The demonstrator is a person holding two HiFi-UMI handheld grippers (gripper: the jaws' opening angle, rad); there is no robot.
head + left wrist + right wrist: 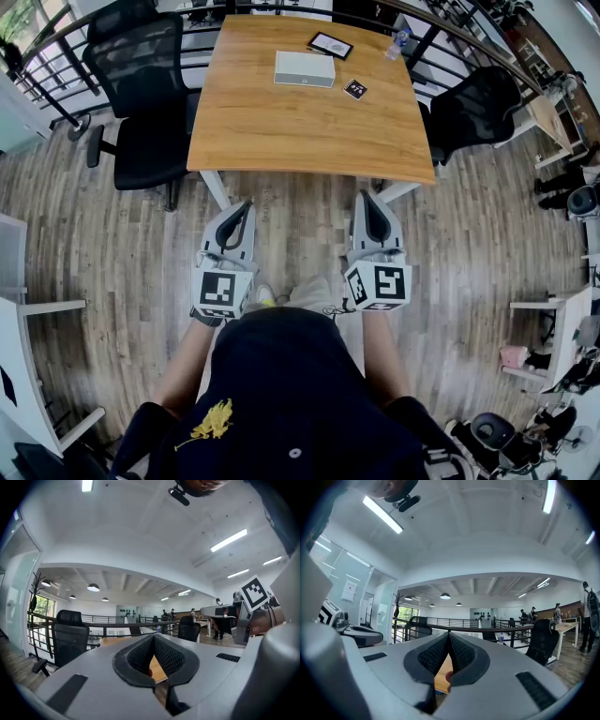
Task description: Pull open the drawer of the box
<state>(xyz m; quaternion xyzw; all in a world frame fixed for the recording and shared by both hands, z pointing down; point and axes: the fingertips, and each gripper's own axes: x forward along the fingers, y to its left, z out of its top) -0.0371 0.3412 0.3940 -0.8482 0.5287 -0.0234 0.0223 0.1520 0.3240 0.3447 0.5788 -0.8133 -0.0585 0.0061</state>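
On the table (pixel 281 131): box (pixel 304 68), far off.
Left gripper (pixel 242 211), right gripper (pixel 367 199): fingers pressed together, empty.
Risk: kept shut, you shove the box.

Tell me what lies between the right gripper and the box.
Head view: only floor and bare tabletop between the right gripper and the box; the small marker tile sits off to the right.

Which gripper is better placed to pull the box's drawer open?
Nearly a tie: right, just. Both the left gripper and right gripper are shut and short of the table; the box lies about midway between them, but the right pokes slightly further forward.
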